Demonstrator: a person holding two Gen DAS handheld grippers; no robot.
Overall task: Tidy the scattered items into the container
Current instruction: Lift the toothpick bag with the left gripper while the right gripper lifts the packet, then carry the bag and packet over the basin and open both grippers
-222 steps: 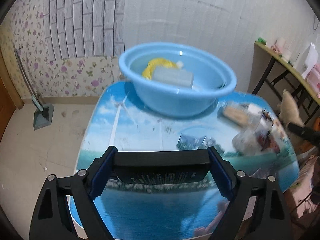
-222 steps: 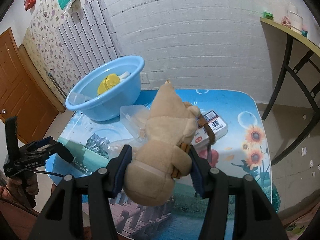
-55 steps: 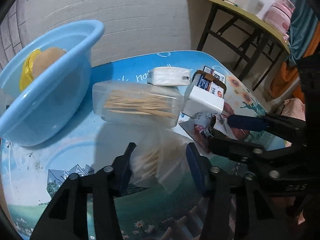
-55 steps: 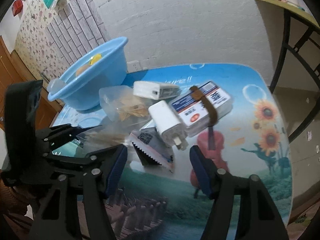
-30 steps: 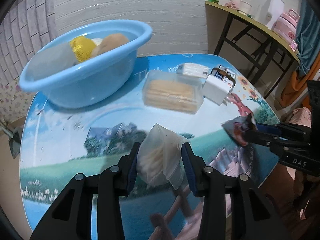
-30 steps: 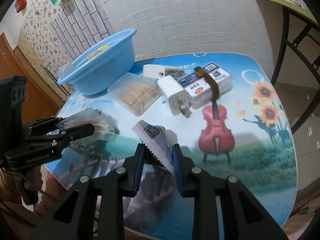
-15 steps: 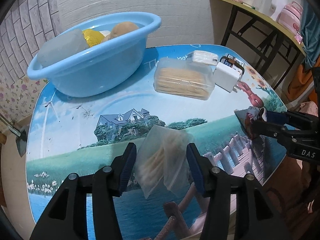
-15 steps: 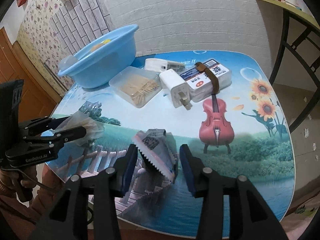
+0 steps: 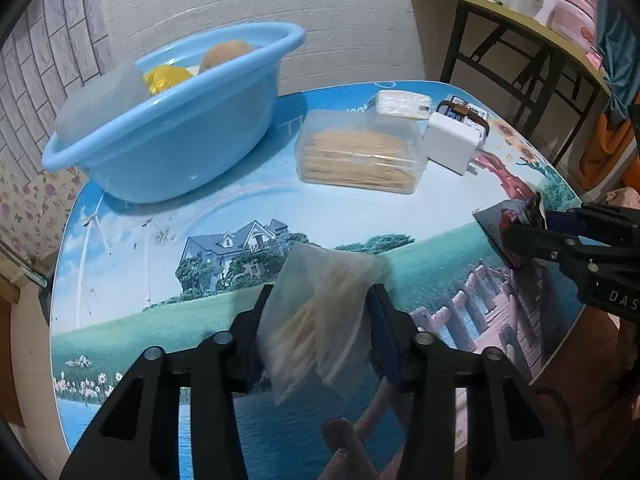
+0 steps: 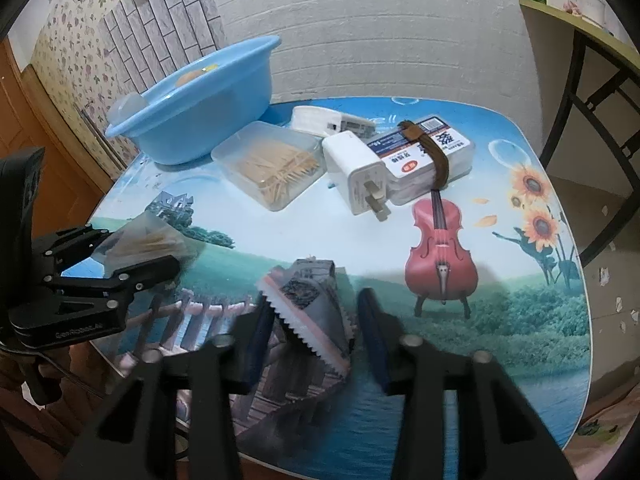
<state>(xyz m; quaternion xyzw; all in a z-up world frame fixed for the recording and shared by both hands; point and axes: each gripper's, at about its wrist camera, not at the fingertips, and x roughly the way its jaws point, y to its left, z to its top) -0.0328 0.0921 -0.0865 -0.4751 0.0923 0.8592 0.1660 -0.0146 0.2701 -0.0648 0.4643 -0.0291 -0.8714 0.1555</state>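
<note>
Left wrist view: the left gripper [image 9: 320,320] fills the lower middle of the frame, tilted steeply down toward the printed table [image 9: 240,216]. Its jaws are closing on a clear plastic bag [image 9: 316,312] of pale sticks, and both blue pads press against the bag's sides. The blue basin [image 9: 168,148], the container, sits at the upper left of the frame, already holding a yellow item [image 9: 166,78], a tan plush toy [image 9: 226,50] and a translucent lump [image 9: 100,100] at its near rim. To the right of the basin lie a clear toothpick box [image 9: 360,156], a white charger [image 9: 454,146] and a small white case [image 9: 402,104].

At the right edge of this frame the right gripper [image 9: 536,220] reaches in sideways, pinching a dark foil packet [image 9: 500,224].

In the right wrist view, the right gripper occupies the lower middle, also angled downward. Its jaws are closing with the packet between them; the left pad touches it, while a gap shows at the right pad. At the middle left, the left gripper is seen from the side with the bag in its tips, over the table's near left edge. A labelled box with a brown strap [image 10: 428,156] lies at upper right of centre, touching the charger.
</note>
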